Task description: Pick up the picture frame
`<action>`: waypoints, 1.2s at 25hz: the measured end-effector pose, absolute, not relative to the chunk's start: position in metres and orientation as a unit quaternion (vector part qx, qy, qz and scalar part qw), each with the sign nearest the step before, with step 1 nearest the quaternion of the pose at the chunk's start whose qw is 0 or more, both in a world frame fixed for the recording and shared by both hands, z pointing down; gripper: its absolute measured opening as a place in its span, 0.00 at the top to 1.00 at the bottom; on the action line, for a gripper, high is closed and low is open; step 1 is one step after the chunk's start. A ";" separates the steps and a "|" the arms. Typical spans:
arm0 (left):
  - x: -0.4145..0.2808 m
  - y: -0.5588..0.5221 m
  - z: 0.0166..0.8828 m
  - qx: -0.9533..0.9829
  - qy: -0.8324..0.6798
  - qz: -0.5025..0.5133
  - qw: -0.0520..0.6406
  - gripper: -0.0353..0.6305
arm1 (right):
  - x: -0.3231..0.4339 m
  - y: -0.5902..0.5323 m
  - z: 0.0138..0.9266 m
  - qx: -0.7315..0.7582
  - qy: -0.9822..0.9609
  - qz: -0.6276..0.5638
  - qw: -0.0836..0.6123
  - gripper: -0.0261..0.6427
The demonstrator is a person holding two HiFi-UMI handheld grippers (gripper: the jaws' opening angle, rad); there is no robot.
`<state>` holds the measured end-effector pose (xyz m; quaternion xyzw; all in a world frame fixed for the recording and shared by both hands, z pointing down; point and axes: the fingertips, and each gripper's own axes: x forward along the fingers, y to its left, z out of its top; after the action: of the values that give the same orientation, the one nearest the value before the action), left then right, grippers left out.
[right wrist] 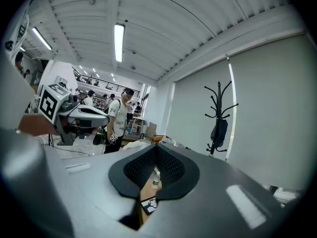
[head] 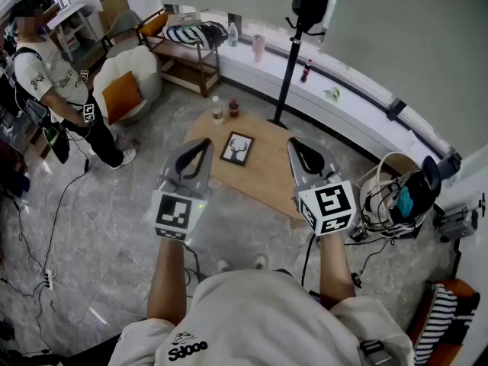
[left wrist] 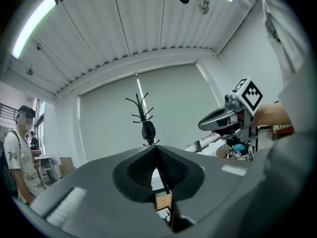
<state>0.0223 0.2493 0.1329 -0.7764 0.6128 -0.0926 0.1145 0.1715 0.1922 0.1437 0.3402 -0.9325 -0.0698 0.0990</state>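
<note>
My left tongs point(head: 200, 147) and right tongs point(head: 296, 145) are both closed on nothing, hovering apart over the wooden bench point(head: 267, 178). The picture frame point(head: 237, 149) lies flat on it, untouched, between them.

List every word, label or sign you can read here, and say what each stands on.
"Sdooo", roughly: logo on the wearer's white shirt; last letters unclear.
Bystander's T-shirt print: too blurred to read.
Bottle labels on the table: too small.
Marker cubes: square patterns, no words.
</note>
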 end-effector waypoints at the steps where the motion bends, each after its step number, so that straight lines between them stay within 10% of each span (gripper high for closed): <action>1: 0.022 0.250 0.133 -0.777 0.613 -0.092 0.114 0.93 | 0.171 0.193 0.144 0.340 -0.932 -0.071 0.101 0.96; 30: -0.025 0.290 0.146 -0.789 0.599 -0.084 0.106 0.93 | 0.131 0.247 0.142 0.378 -0.921 -0.052 0.074 0.95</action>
<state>-0.0254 0.2904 0.1462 -0.7891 0.5991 -0.0844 0.1064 0.1305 0.2473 0.1422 0.3778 -0.9215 -0.0516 0.0742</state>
